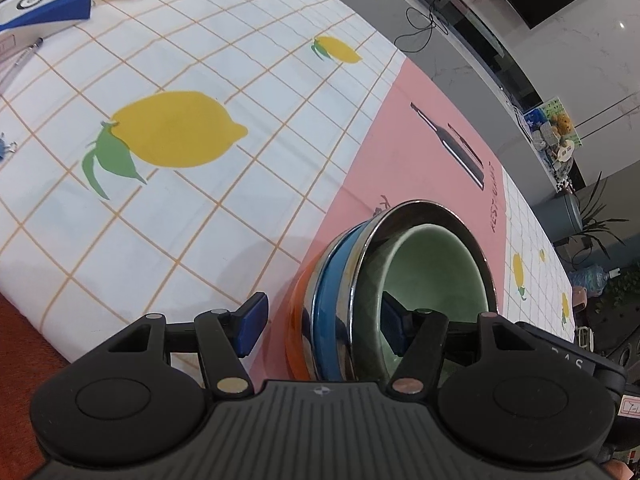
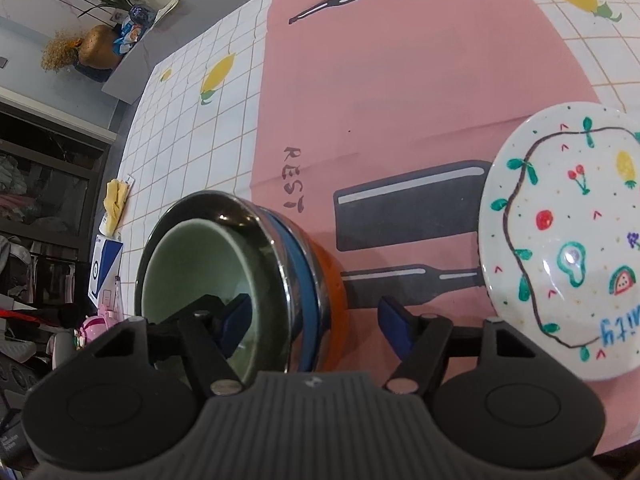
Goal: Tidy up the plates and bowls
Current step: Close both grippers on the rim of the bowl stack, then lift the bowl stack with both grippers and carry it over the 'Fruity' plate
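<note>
Fingers (image 1: 394,330) of both grippers straddle the nested bowls' (image 2: 240,272) wall, unclamped, over a lemon-print tablecloth (image 1: 180,200).

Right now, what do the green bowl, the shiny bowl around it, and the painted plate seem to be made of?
Green bowl: probably glazed ceramic, with a smooth soft sheen.
Shiny bowl: likely polished steel; its wall mirrors the surroundings.
Painted plate: looks like glossy glazed ceramic, white with hand-drawn fruit and a bright glare spot.
</note>
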The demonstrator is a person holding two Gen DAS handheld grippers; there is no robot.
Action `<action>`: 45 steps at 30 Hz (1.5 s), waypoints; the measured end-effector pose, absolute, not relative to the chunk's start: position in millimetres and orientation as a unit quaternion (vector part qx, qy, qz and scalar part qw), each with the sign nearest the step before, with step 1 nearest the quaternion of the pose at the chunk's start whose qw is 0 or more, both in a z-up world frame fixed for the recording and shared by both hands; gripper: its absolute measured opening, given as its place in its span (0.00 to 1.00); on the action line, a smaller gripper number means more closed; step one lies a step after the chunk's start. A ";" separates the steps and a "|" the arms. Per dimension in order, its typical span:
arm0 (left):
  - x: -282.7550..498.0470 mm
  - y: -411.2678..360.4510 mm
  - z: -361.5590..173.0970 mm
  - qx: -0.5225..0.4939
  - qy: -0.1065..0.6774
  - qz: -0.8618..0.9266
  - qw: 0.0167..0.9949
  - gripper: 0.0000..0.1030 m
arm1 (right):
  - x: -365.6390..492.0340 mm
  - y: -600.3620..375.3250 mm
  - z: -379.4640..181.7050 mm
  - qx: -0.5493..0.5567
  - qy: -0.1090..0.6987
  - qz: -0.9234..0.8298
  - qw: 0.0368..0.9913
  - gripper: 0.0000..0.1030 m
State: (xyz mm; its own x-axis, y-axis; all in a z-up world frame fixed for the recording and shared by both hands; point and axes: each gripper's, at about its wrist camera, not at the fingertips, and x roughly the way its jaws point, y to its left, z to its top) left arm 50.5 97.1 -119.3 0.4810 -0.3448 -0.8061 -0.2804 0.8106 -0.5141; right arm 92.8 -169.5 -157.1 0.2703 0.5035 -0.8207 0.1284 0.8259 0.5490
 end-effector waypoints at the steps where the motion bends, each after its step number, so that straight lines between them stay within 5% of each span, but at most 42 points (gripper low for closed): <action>1: 51.5 96.9 -121.0 -0.308 0.511 -0.022 0.802 0.67 | 93.6 -170.2 -158.1 0.269 0.591 0.126 0.750 0.67; 10: 55.4 94.8 -122.2 -0.315 0.510 -0.036 0.799 0.57 | 98.2 -172.4 -163.3 0.290 0.591 0.142 0.739 0.47; 19: 54.2 97.2 -118.2 -0.314 0.505 -0.037 0.803 0.50 | 99.1 -173.4 -163.8 0.292 0.593 0.140 0.737 0.44; 45: 28.7 51.5 -74.4 -0.283 0.489 -0.072 0.822 0.50 | 56.0 -215.3 -122.6 0.317 0.563 0.137 0.751 0.44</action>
